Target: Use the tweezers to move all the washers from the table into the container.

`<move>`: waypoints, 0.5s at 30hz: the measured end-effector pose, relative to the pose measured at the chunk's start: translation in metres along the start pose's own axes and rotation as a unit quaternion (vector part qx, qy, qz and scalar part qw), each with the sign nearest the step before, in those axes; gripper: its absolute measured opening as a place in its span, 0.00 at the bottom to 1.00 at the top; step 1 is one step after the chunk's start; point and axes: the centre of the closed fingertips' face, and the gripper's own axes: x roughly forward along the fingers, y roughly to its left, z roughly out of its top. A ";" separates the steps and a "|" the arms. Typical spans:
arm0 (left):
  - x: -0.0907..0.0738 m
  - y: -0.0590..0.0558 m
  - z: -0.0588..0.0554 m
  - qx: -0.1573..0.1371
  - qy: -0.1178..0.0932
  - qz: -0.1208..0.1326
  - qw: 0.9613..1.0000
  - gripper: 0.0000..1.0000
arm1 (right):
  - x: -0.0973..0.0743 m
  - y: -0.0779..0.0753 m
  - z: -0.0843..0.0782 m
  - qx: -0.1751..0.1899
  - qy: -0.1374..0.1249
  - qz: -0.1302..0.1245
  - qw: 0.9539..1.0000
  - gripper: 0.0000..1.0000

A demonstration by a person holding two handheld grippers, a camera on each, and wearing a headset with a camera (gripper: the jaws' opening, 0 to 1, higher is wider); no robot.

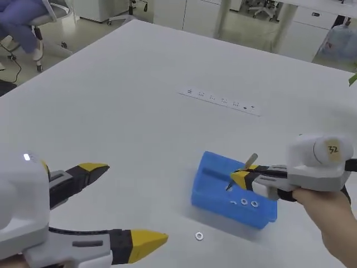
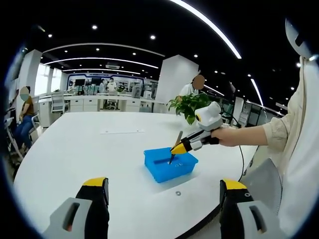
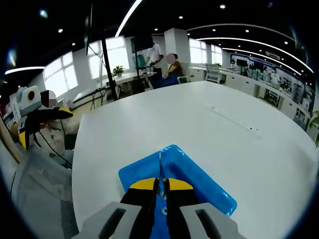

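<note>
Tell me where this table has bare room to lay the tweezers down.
Bare: the wide stretch of table between the socket strip and the blue container, and the patch between the container and the open left gripper. Crowded: the container itself, with the right gripper holding the tweezers over it, and one washer just in front.

White recessed strip of power sockets [image 1: 220, 101], far side. Green leafy potted plant [image 2: 189, 105], beyond. White square column [image 2: 174, 79], background. Long ceiling light strip [image 2: 209, 25], overhead.
</note>
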 end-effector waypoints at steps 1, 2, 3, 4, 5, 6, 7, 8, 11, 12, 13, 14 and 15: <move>0.000 0.001 0.000 0.000 0.001 0.001 1.000 0.94 | 0.002 -0.001 -0.002 0.001 0.002 0.000 1.000 0.03; -0.001 0.001 0.000 0.000 0.001 0.003 1.000 0.94 | 0.003 -0.002 -0.003 0.004 0.004 0.000 1.000 0.03; -0.001 0.002 0.000 0.000 0.001 0.004 1.000 0.94 | 0.005 -0.002 -0.004 0.005 0.005 0.000 1.000 0.03; -0.001 0.002 0.000 -0.001 0.000 0.005 1.000 0.94 | 0.006 -0.002 -0.006 0.006 0.007 0.000 1.000 0.03; -0.001 0.003 0.000 -0.002 -0.001 0.006 1.000 0.94 | 0.007 -0.002 -0.007 0.006 0.009 0.000 1.000 0.03; -0.001 0.003 0.000 -0.003 -0.001 0.006 1.000 0.94 | 0.008 -0.002 -0.009 0.005 0.012 0.000 1.000 0.03; -0.001 0.003 0.000 -0.003 0.000 0.007 1.000 0.94 | 0.009 -0.002 -0.010 0.004 0.014 -0.001 1.000 0.03; -0.001 0.003 -0.001 -0.002 0.001 0.007 1.000 0.94 | 0.009 -0.002 -0.011 0.004 0.015 -0.001 1.000 0.03; 0.000 0.003 -0.001 -0.002 0.002 0.006 1.000 0.94 | 0.010 -0.002 -0.014 0.002 0.019 0.000 1.000 0.03; 0.000 0.002 -0.001 -0.002 0.002 0.006 1.000 0.94 | 0.010 -0.002 -0.015 0.002 0.020 -0.001 1.000 0.03; 0.001 0.002 -0.001 -0.002 0.002 0.005 1.000 0.94 | 0.010 -0.002 -0.016 0.001 0.021 -0.002 1.000 0.03; 0.001 0.002 -0.001 -0.002 0.002 0.005 1.000 0.94 | 0.010 -0.002 -0.017 0.000 0.022 -0.002 1.000 0.03; 0.002 0.002 -0.001 -0.002 0.003 0.005 1.000 0.94 | 0.010 -0.002 -0.018 -0.001 0.024 -0.002 1.000 0.03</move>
